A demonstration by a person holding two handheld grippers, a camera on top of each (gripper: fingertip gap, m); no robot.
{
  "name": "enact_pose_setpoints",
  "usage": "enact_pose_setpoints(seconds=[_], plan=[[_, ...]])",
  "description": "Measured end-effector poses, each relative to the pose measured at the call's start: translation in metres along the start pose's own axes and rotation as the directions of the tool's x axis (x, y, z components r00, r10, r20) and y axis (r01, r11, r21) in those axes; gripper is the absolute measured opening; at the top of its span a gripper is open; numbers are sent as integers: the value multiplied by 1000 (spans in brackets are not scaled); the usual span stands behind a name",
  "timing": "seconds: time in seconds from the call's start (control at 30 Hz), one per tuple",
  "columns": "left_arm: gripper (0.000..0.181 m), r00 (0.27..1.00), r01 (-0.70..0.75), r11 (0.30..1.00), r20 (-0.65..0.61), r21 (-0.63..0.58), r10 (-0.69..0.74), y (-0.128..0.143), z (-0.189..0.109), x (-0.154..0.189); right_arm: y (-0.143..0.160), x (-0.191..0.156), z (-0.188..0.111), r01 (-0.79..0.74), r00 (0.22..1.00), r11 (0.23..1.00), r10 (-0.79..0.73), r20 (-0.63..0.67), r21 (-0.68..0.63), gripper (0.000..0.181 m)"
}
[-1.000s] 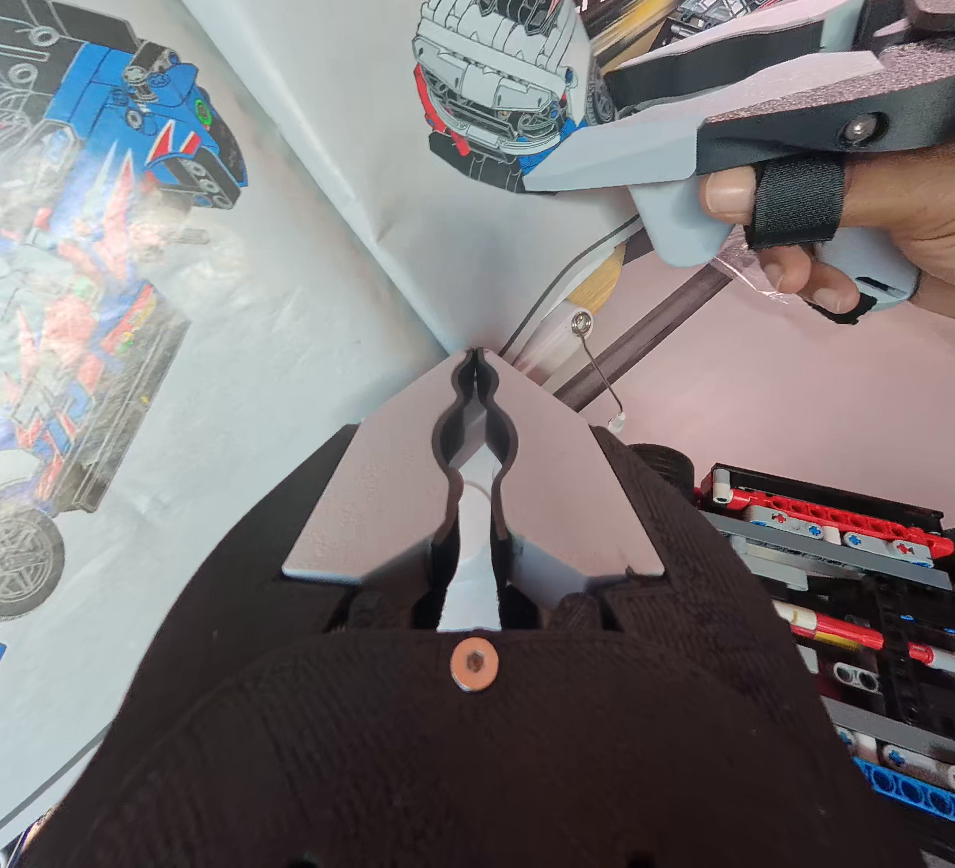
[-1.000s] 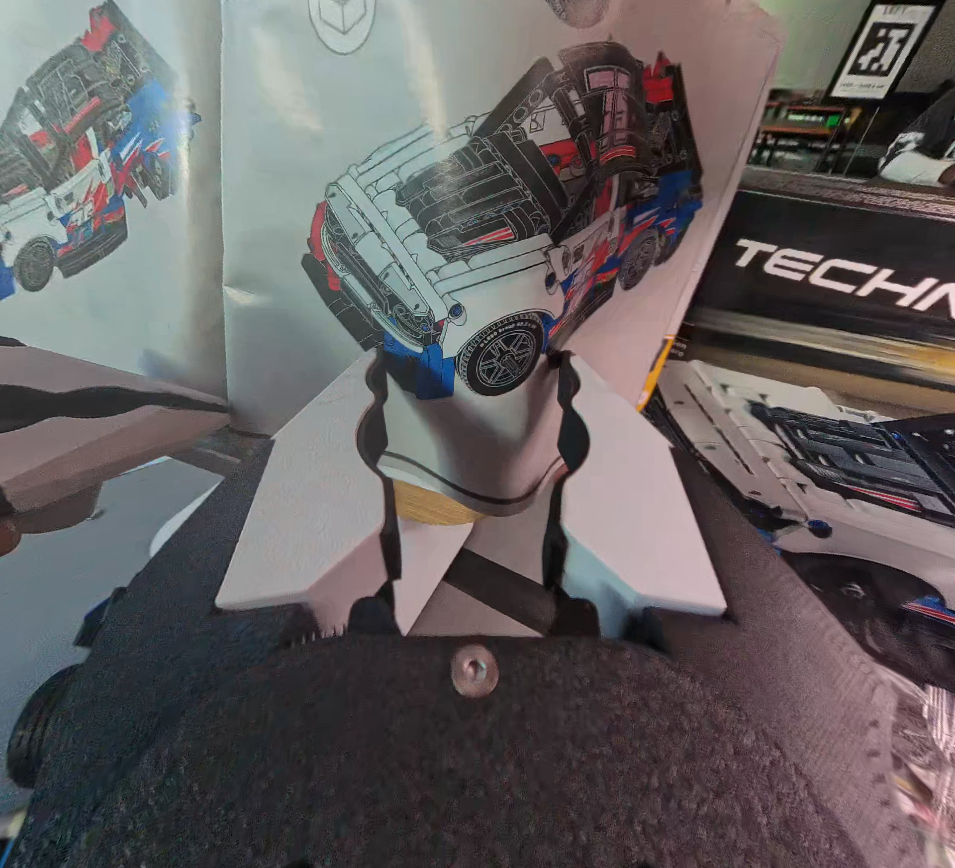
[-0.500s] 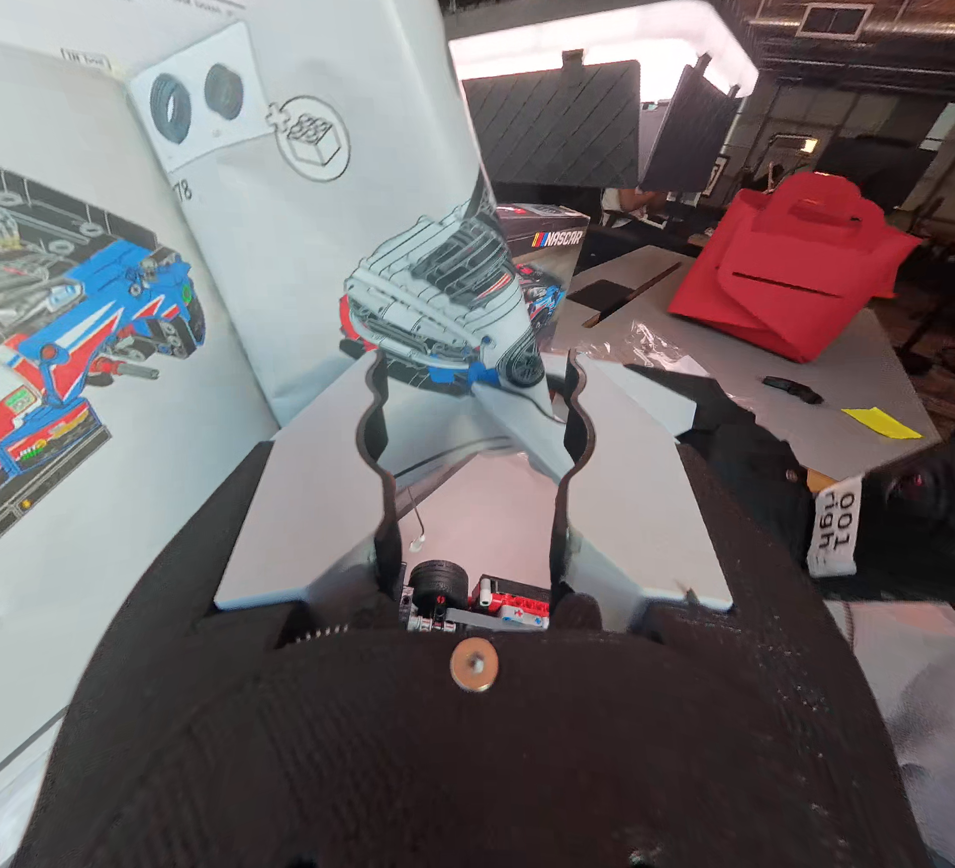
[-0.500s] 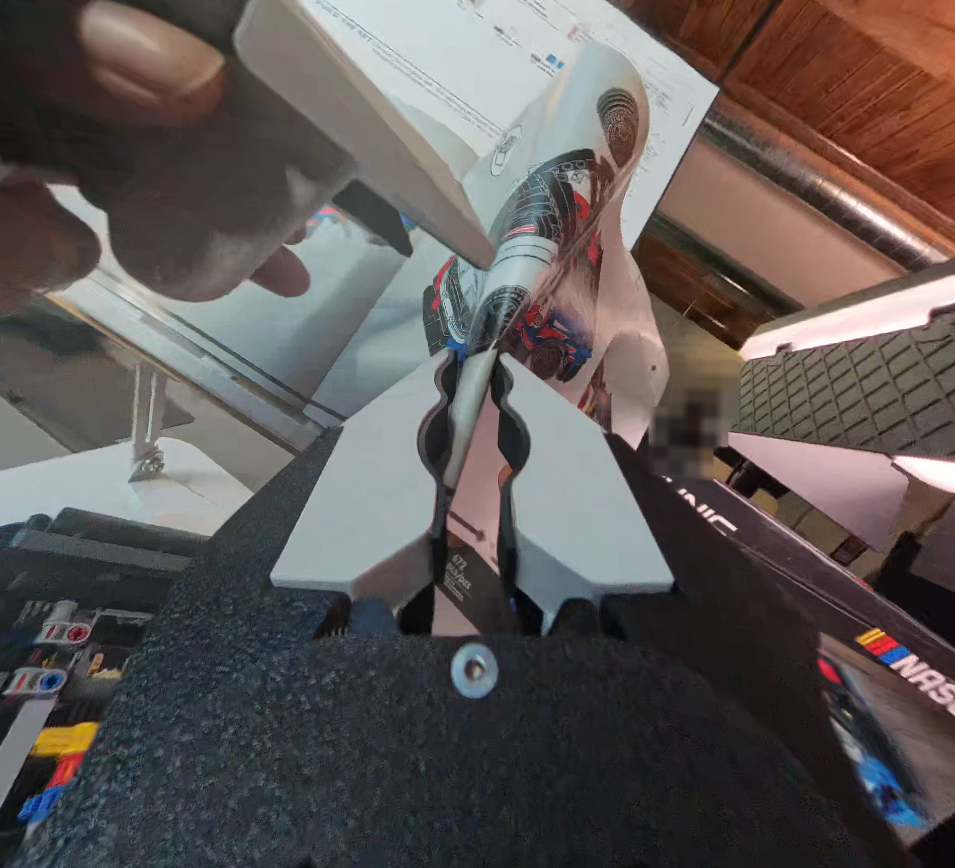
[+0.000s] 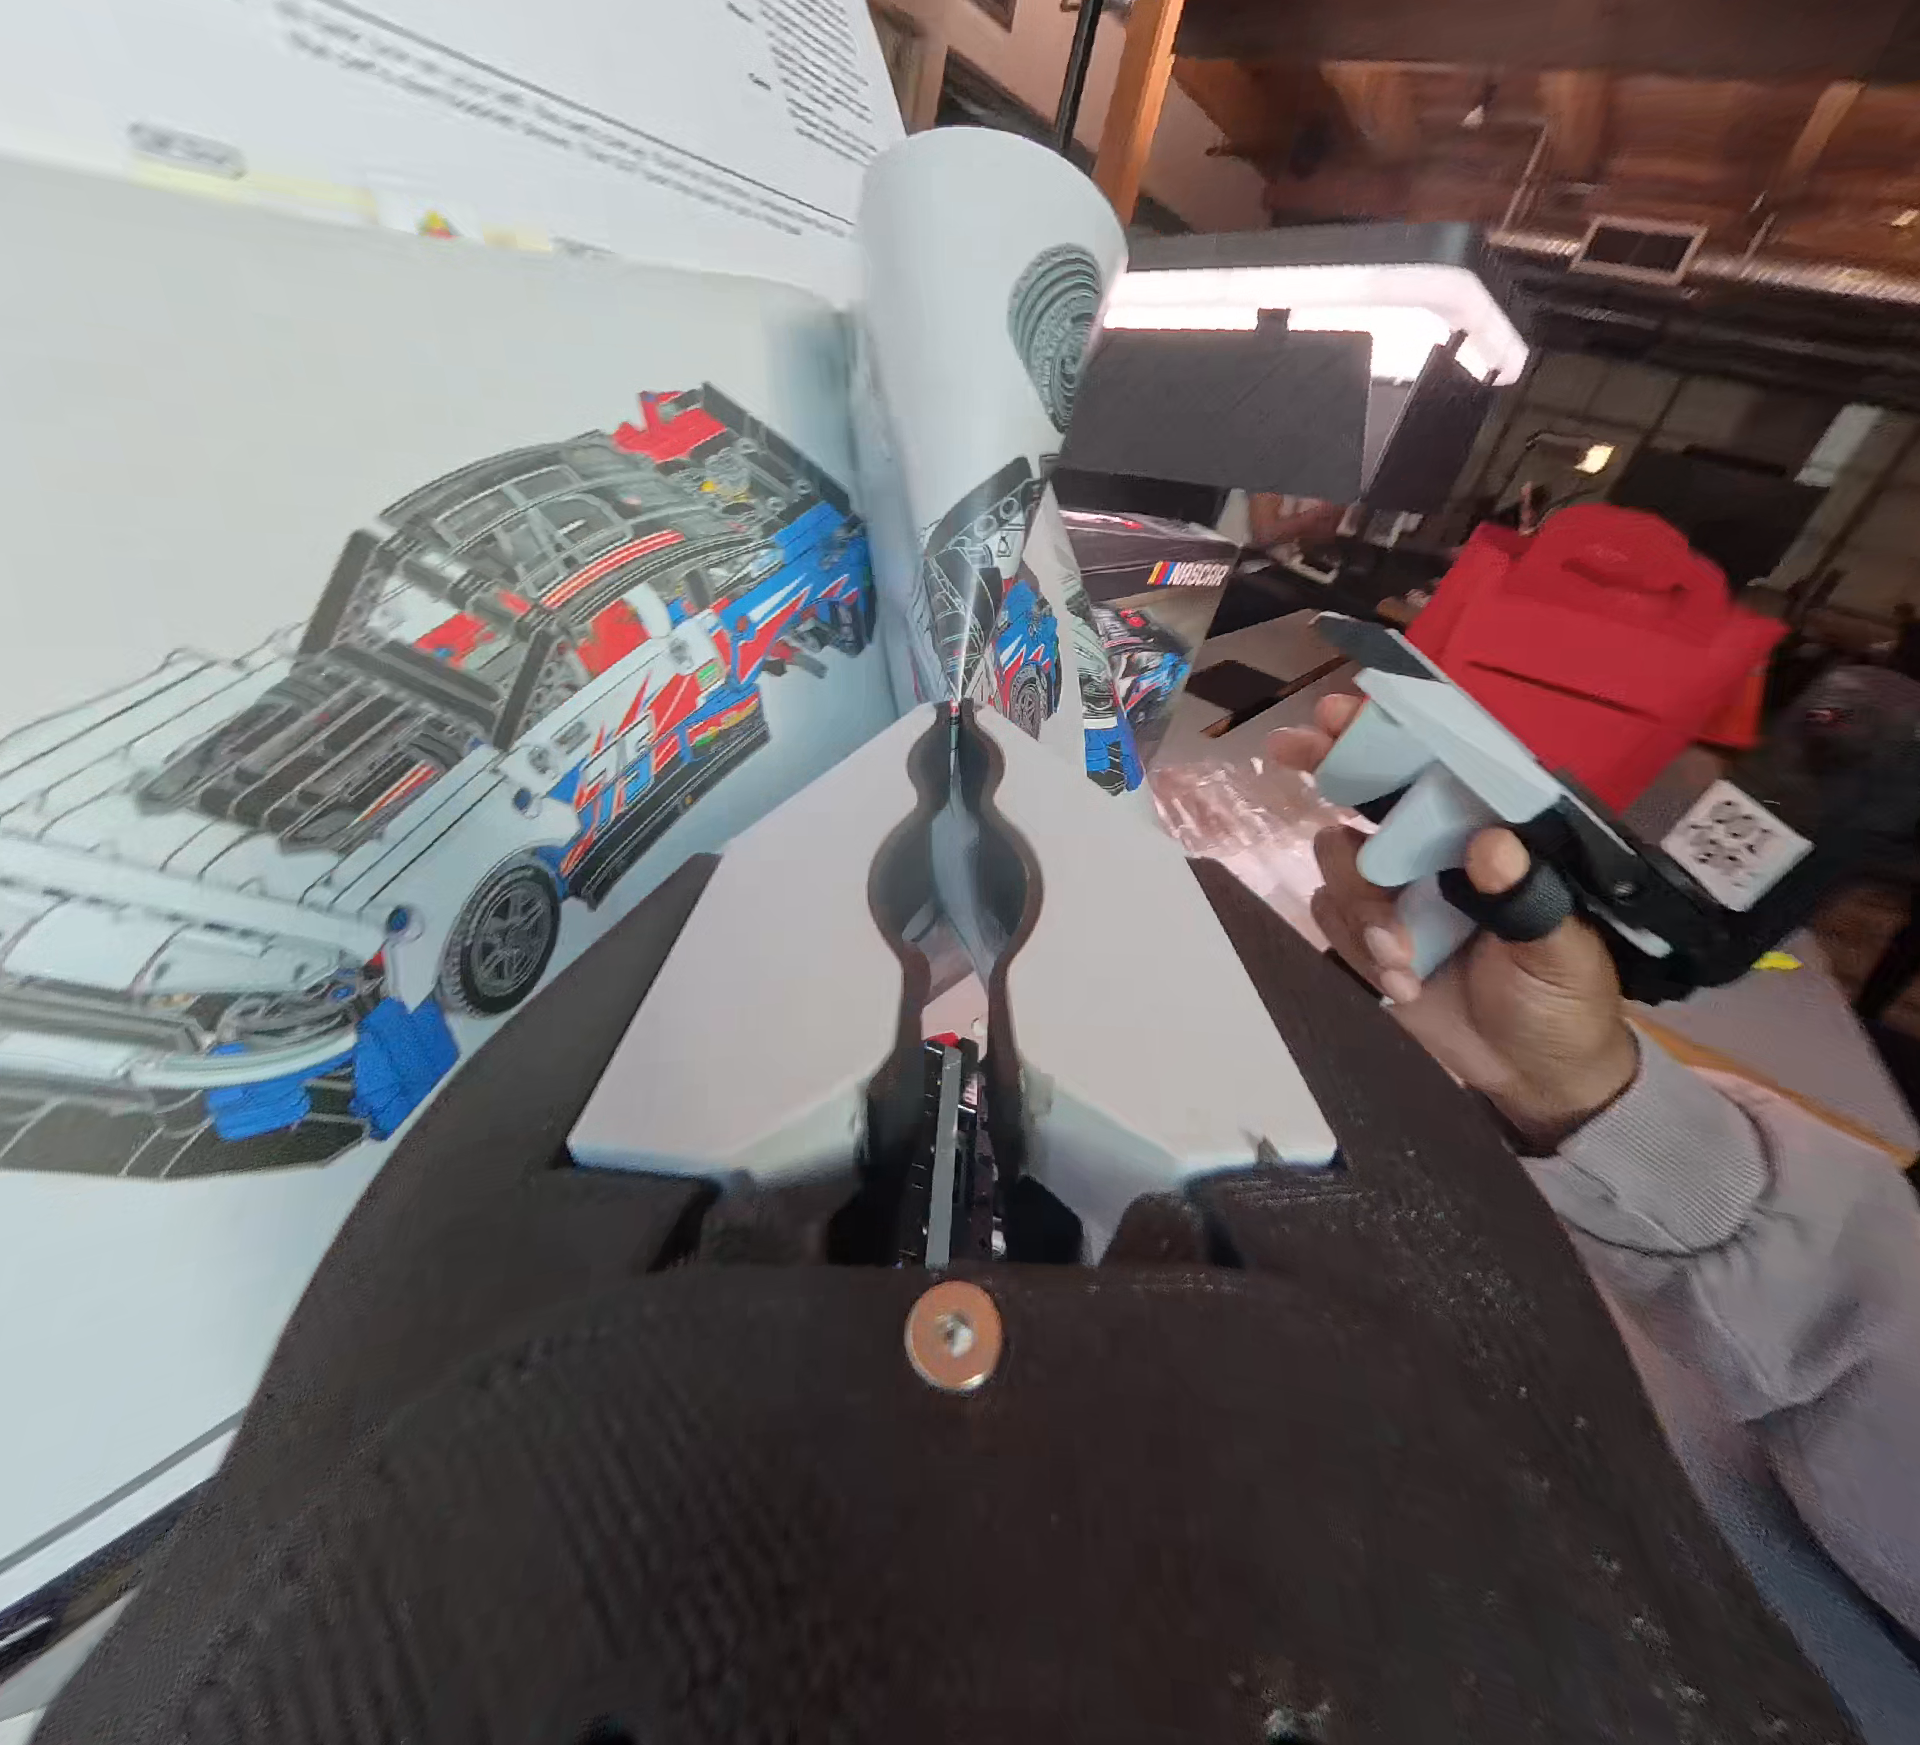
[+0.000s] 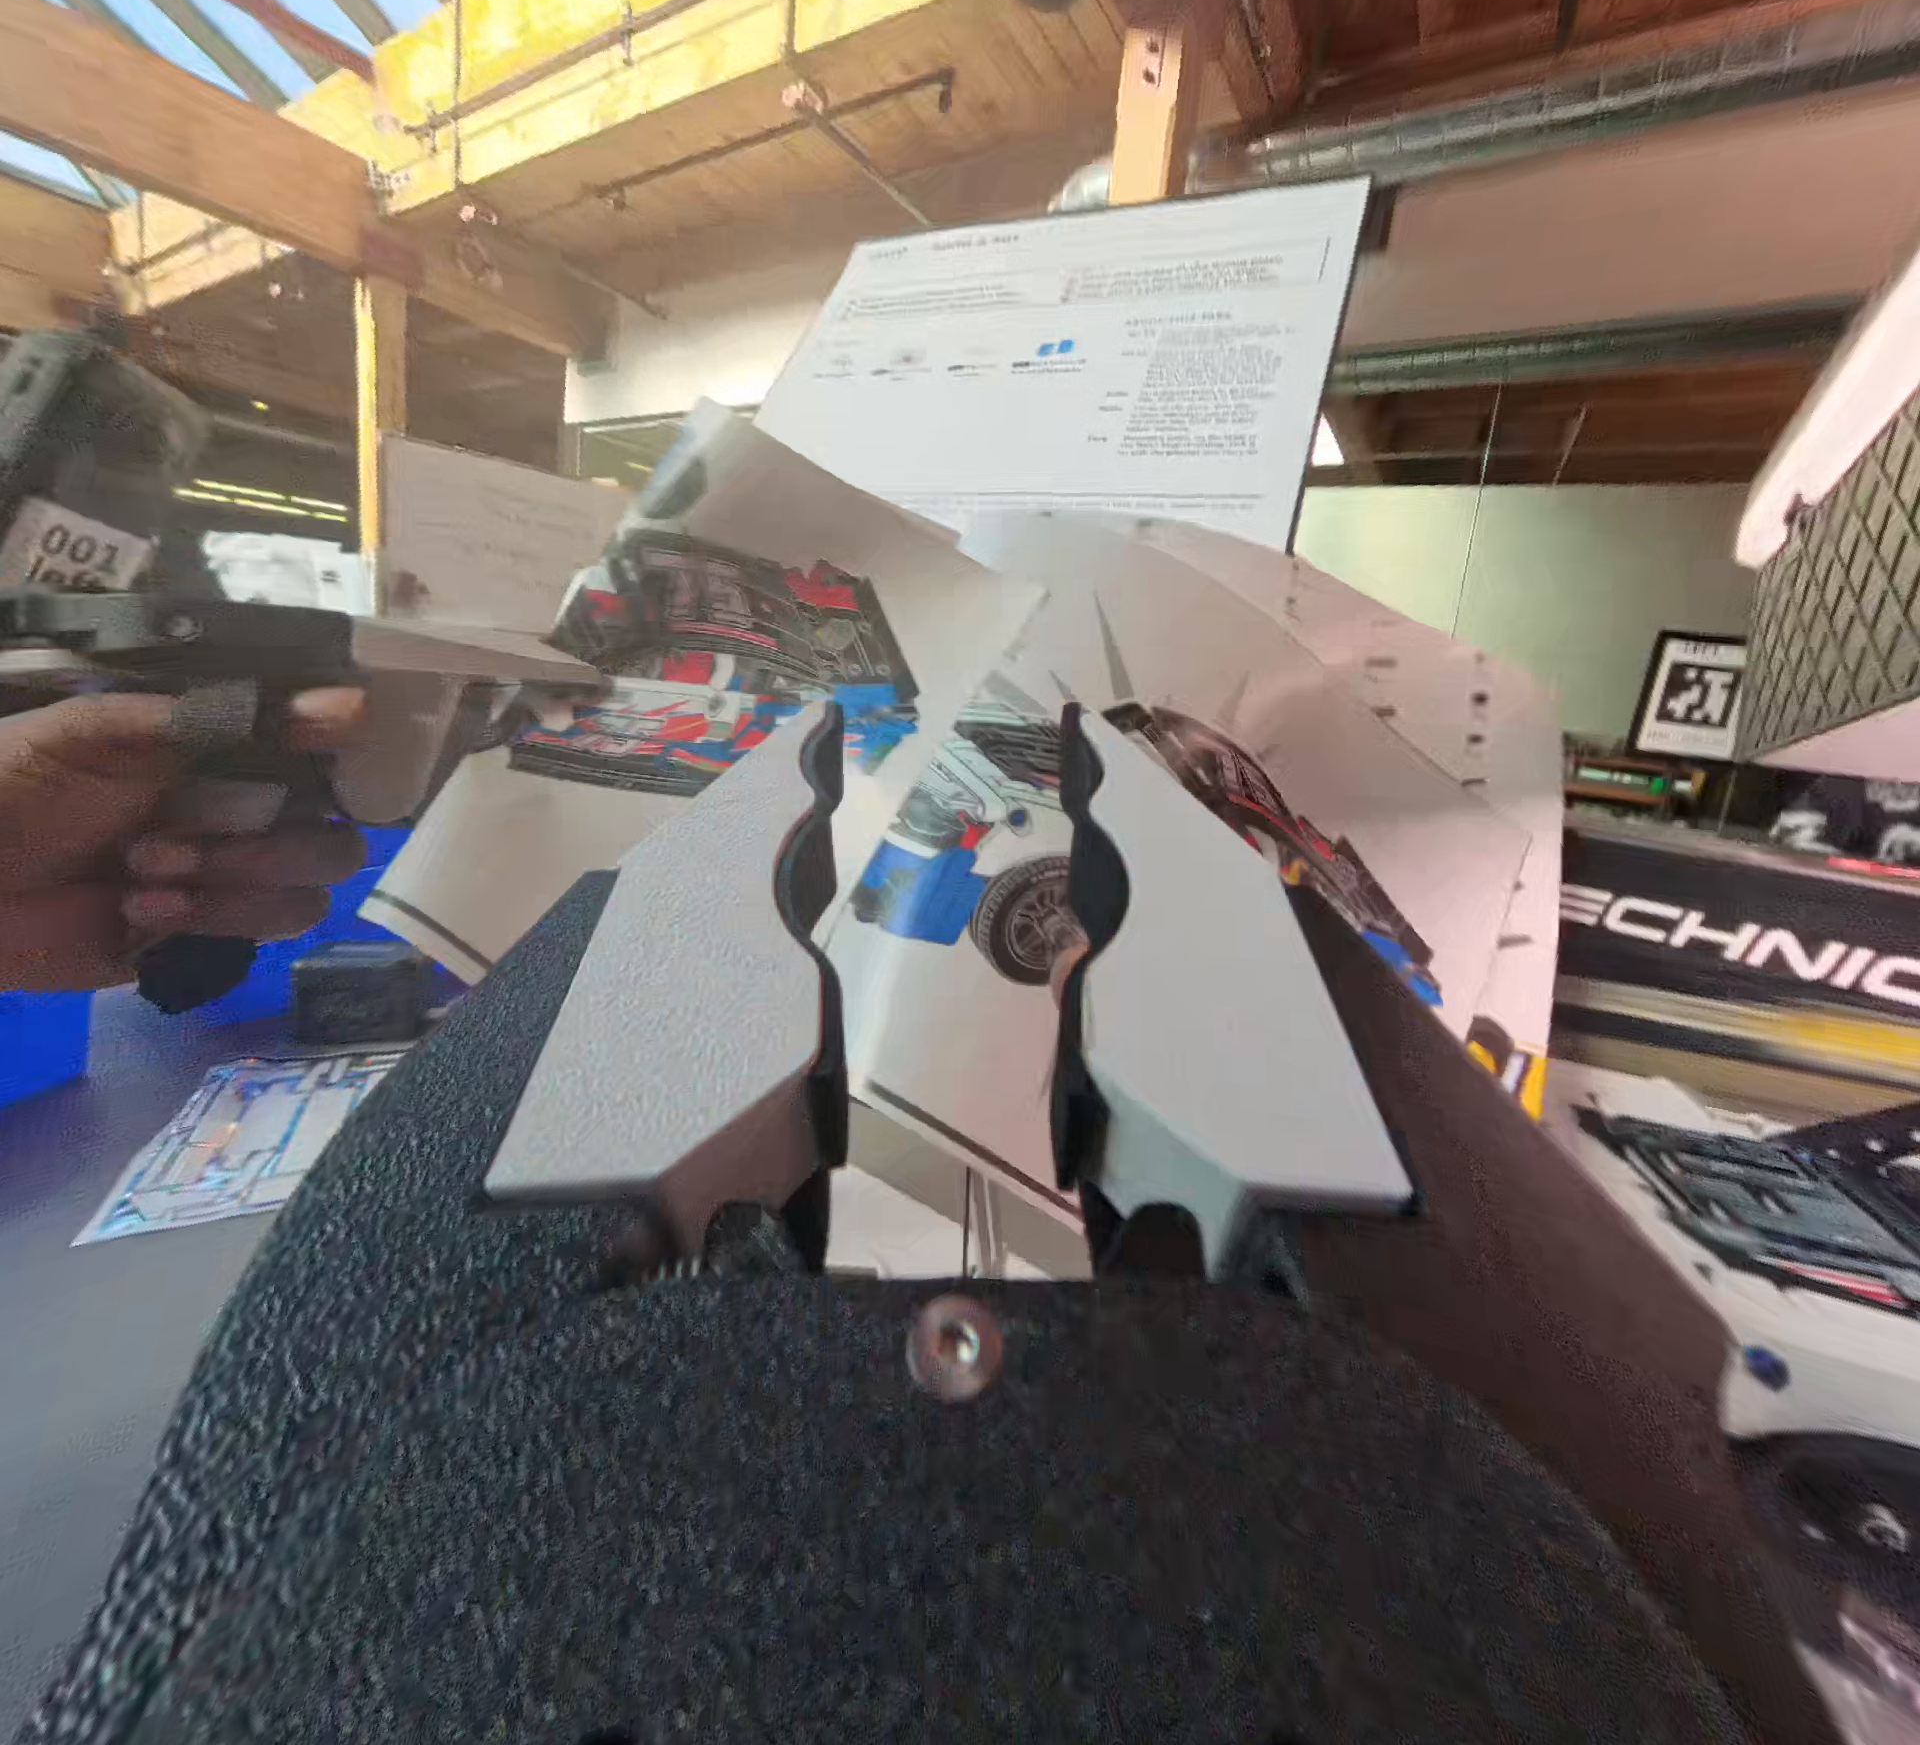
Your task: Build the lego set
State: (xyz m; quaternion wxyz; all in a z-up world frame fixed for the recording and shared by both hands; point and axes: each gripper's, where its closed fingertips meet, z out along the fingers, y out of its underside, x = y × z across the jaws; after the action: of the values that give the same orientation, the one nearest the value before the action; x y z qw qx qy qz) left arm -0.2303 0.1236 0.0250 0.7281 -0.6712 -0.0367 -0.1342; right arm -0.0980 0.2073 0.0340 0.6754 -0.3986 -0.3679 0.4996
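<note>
Left wrist view showed the instruction booklet (image 5: pixel 436 656) standing open on its holder, one thin page (image 5: pixel 977 407) curled up off the spread and pinched at its lower edge by the left gripper (image 5: pixel 954 739), whose jaws were clenched on the paper. That page looked light, limp and easily creased or torn, so in my judgement it wanted a gentle hold near the free outer edge, well away from the spine, and a slow sweep rather than a tug. The right gripper (image 5: pixel 1382 687) hung off to the side in a hand (image 5: pixel 1455 947), apart from the booklet; in the right wrist view the right gripper (image 6: pixel 951 729) had its jaws released, with a plain gap between them and the blurred, bent pages (image 6: pixel 1195 656) beyond, not touching as far as I could tell. The left gripper (image 6: pixel 520 656) reached into those pages from the side there. The half-built car was barely visible, only a dark sliver low between the left jaws, and the set's box (image 5: pixel 1153 583) stood behind on the desk (image 5: pixel 1278 656). Half a second before, the roles were reversed: the right jaws were clamped on the page and the left ones were spread wide. A second before, the left was closed low against the page bottom while the right was open
</note>
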Motion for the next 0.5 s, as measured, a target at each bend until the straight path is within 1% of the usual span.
enact_pose_setpoints(seconds=[0.03, 0.07, 0.1, 0.13, 0.17, 0.23, 0.3, 0.33, 0.37, 0.43, 0.5], plan=[[0, 996, 81, 997, -32, 17, -81, 2, -7, -11, 12, 7, 5, -54, 999, 996, 54, 0, -73, 38], [0, 982, 178, 984, -73, 28, -175, 5, -12, -22, 23, 7, 11, -87, 996, 986, 91, 21, -142, 30], [0, 957, 272, 962, -111, 37, -266, 8, -18, -33, 31, -3, 18, -86, 992, 978, 101, 71, -191, 17], [1, 931, 351, 935, -121, 49, -343, 11, -25, -45, 37, -17, 25, -59, 988, 972, 89, 123, -229, 6], [0, 914, 399, 914, -114, 77, -389, 13, -33, -57, 43, -33, 33, -7, 985, 963, 54, 167, -271, 4], [0, 904, 428, 891, -92, 150, -418, 12, -50, -73, 54, -64, 48, 159, 966, 930, -78, 245, -332, 2], [2, 909, 415, 892, -41, 181, -415, 14, -67, -80, 66, -75, 65, 287, 953, 874, -218, 213, -392, 0], [4, 917, 393, 898, -8, 197, -399, 13, -76, -82, 72, -82, 72, 299, 950, 855, -223, 220, -424, 0], [5, 926, 361, 906, 28, 223, -376, 10, -86, -82, 75, -92, 79, 277, 953, 860, -190, 235, -428, 0], [9, 950, 256, 921, 101, 293, -297, -6, -110, -73, 82, -103, 92, 238, 962, 863, -147, 229, -446, 14], [9, 968, 86, 926, 189, 367, -165, -30, -134, -53, 94, -98, 103, 242, 968, 838, -175, 180, -490, 30]])
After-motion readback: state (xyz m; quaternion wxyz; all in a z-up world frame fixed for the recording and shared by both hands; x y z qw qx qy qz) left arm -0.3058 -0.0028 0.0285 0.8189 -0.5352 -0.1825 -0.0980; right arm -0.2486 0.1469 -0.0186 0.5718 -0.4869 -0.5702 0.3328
